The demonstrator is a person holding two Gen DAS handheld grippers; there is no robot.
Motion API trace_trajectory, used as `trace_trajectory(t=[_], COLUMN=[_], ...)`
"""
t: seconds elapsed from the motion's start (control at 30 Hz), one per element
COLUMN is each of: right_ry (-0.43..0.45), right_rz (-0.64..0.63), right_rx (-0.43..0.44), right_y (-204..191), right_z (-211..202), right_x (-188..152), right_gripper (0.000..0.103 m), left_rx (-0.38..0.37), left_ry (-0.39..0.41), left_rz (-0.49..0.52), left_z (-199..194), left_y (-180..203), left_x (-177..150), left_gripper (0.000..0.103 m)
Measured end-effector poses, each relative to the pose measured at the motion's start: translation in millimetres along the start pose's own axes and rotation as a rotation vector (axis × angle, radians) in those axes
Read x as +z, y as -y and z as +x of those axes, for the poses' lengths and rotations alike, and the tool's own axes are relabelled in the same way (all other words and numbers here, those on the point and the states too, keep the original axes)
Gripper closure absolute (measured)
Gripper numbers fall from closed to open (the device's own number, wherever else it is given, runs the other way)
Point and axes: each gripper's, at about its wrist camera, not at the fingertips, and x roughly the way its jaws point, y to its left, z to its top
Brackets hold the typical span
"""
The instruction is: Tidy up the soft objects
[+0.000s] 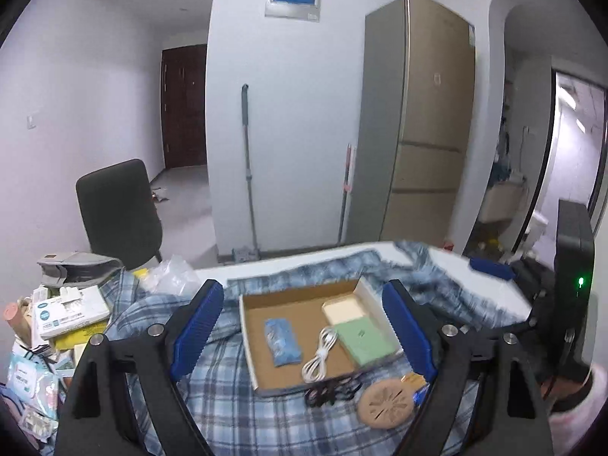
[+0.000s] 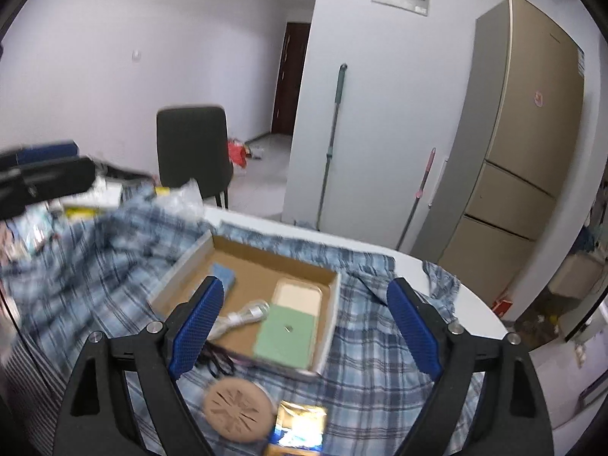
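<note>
Left blue-padded black tongs and right blue-padded black tongs both spread wide, gripping nothing. Beyond the tips, shallow brown cardboard tray on blue plaid cloth, containing blue soft packet, coiled white cable, green-and-cream flat pad. Just below the tray, round tan disc and black cord tangle.

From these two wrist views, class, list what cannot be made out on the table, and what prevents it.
- Blue pad in the cardboard box: right view, near end behind a finger.
- Black cable: left view, a tangle partly under the box edge.
- Gold packet: right view, glare and blur hide its print.
- Pile of packets: left view, labels too small.
- Plaid cloth: right view, blurred.
</note>
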Motion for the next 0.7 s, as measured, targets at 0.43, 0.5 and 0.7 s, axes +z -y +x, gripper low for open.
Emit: trace_trajectory(t=[0.43, 0.5, 0.7], right_ry=[-0.064, -0.071, -0.06], right_rz=[0.331, 0.356, 0.362], right_rx=[-0.009, -0.016, 0.002], right_y=[40, 43, 60], right_z=[-77, -88, -88], right_x=[-104, -119, -122], right_gripper=[0.016, 0.016, 0.016], left_rx=[-0.049, -0.02, -0.003], left_ry=[-0.061, -0.074, -0.122], left_rz=[-0.147, -0.157, -0.145], left_z=[-60, -69, -58], left_y=[2, 3, 16], left_x=[-70, -83, -99], left_gripper=[0.016, 0.016, 0.016])
